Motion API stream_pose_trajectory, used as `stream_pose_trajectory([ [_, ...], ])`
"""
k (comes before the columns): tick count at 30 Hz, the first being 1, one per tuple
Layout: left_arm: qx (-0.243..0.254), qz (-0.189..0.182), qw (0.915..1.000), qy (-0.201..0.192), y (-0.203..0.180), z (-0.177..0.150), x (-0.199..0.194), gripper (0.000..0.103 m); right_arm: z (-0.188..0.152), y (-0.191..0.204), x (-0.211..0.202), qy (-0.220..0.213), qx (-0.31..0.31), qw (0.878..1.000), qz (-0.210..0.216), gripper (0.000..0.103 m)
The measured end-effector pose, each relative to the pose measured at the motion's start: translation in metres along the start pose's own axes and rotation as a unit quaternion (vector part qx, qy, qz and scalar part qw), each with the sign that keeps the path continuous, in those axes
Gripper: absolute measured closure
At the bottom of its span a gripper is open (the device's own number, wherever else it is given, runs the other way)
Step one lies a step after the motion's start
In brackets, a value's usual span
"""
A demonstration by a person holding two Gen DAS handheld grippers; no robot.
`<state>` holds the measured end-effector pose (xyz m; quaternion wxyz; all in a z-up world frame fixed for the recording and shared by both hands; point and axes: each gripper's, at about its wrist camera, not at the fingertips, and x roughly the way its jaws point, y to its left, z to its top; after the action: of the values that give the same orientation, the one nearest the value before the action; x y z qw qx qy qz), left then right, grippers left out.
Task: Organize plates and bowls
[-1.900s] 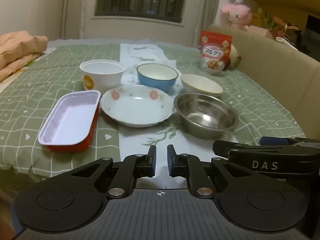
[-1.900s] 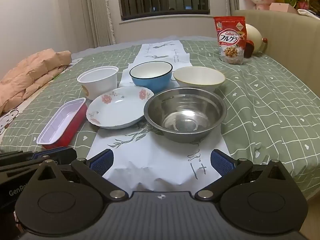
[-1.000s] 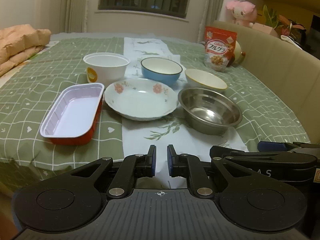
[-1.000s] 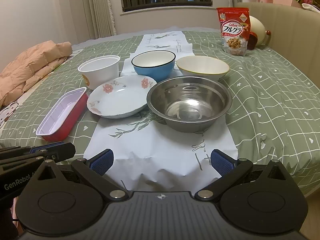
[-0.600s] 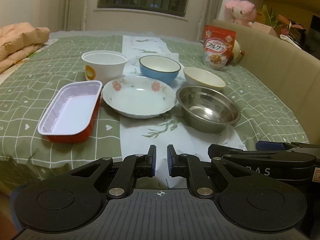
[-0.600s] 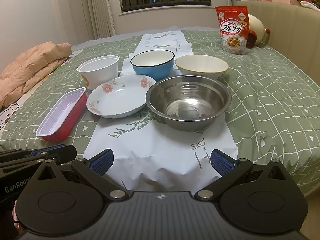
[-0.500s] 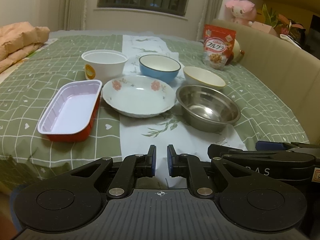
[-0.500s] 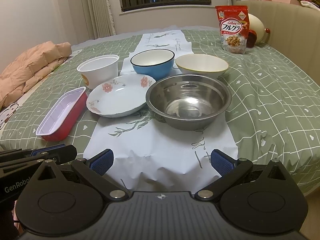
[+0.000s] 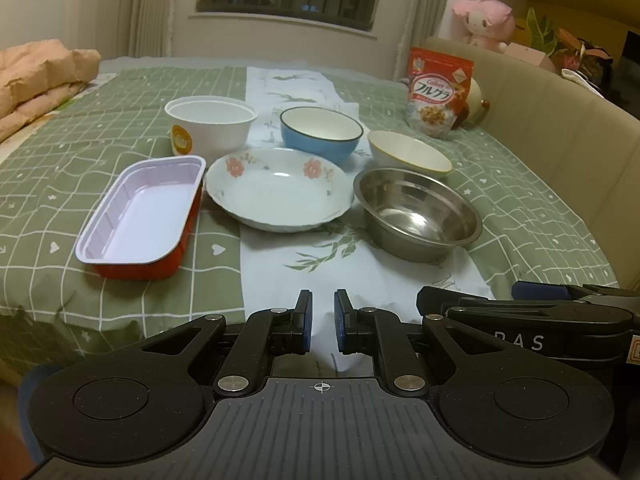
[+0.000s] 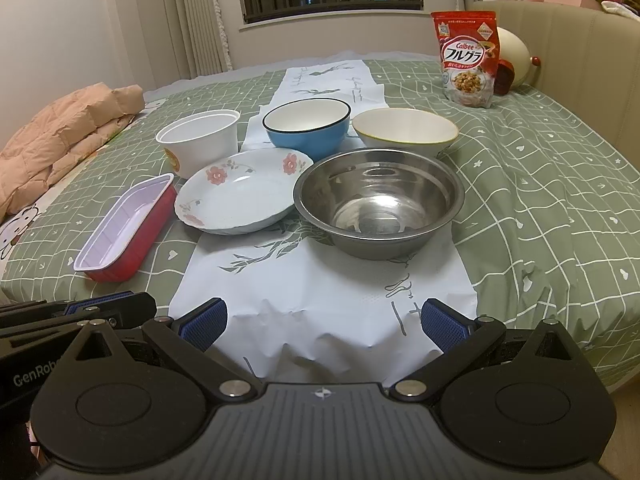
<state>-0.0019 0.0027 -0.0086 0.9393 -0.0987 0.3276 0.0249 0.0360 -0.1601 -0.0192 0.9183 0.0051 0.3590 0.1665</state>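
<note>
A: Grippers?
B: Left gripper [image 9: 321, 322] closed, empty. Right gripper [image 10: 323, 324] wide apart, empty.
A: Dishes?
B: On the bedspread [image 10: 552, 184]: steel bowl [image 10: 379, 204] beside floral plate [image 10: 242, 192]; blue bowl [image 10: 306, 128], cream bowl [image 10: 405, 130] behind.

Across the two seconds the dishes keep their places on the bed; only the views shift; in the left wrist view the steel bowl [image 9: 418, 216], flowered plate [image 9: 278, 190] and red tray [image 9: 140, 216] first drop slightly in frame, then climb slightly again; in the right wrist view the cereal bag [image 10: 468, 60] slides upward and then eases back a little; nothing has been lifted or nudged.
</note>
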Motion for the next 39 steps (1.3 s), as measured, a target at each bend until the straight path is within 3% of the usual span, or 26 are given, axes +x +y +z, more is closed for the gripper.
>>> stream_pose_trajectory([
  [25,-0.006,0.002,1.0000,0.005,0.002,0.002,0.002,0.089,0.000,0.002,0.002,0.003,0.001,1.000,0.003,0.000],
  [39,-0.007,0.008,0.9997,0.023,0.002,0.015,0.026,0.089,0.016,-0.012,0.021,0.006,0.019,1.000,0.003,0.000],
])
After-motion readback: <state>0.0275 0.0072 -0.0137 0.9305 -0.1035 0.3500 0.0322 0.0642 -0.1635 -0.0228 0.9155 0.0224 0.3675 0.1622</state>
